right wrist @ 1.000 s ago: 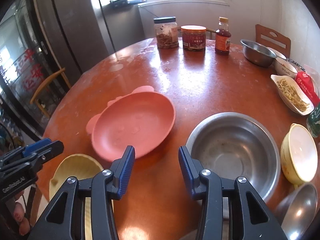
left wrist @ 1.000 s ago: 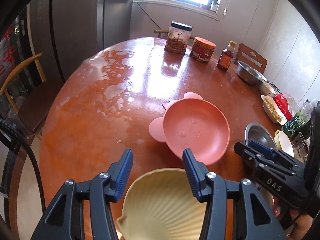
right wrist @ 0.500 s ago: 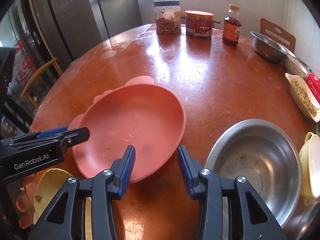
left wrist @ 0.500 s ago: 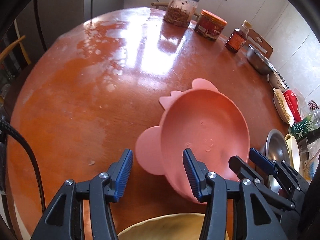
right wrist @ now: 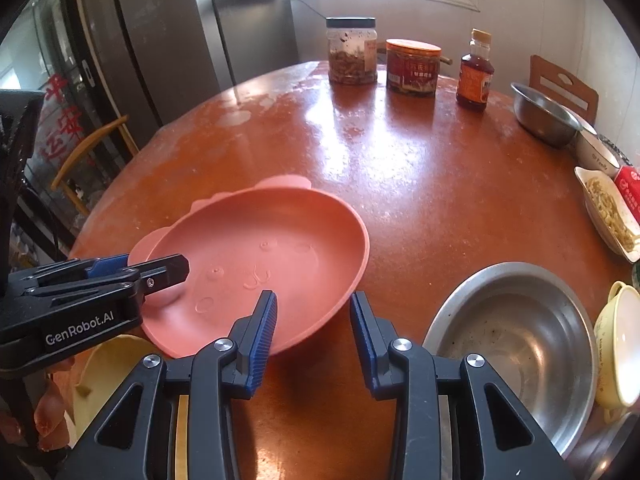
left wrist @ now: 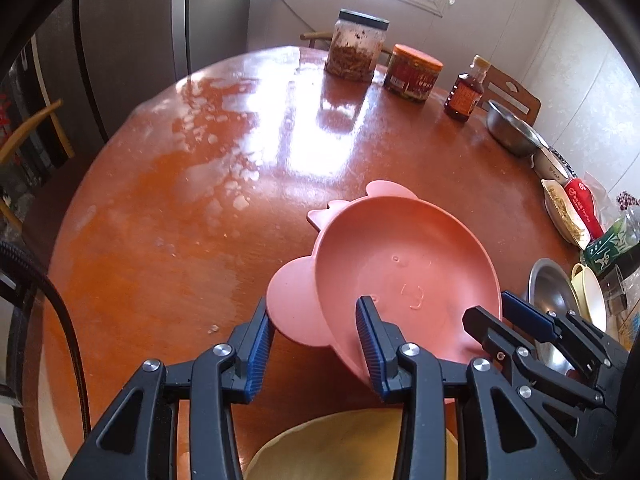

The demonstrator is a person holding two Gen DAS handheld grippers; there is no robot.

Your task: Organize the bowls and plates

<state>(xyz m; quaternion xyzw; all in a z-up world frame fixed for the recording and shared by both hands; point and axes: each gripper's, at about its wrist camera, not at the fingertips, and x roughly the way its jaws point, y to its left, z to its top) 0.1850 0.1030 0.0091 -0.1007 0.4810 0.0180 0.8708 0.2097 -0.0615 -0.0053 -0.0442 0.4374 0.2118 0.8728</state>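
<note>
Closed in on pink plate point(left wrist: 404, 280) from both sides over last second, left gripper point(left wrist: 316, 340) and right gripper point(right wrist: 314, 330) narrowing, rim between each pair, pads not visibly pressing; plate beside steel bowl point(right wrist: 516, 344); two-handed lift likely next.

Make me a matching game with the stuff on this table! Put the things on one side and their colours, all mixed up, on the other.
Things:
1. plate with ears
2. big bowl
3. cup with handles
4. jar lid

Colours:
A. black
B. pale yellow
C. pink
D. shiny silver

Pairs: 1-C, 2-D, 3-B, 4-A
</note>
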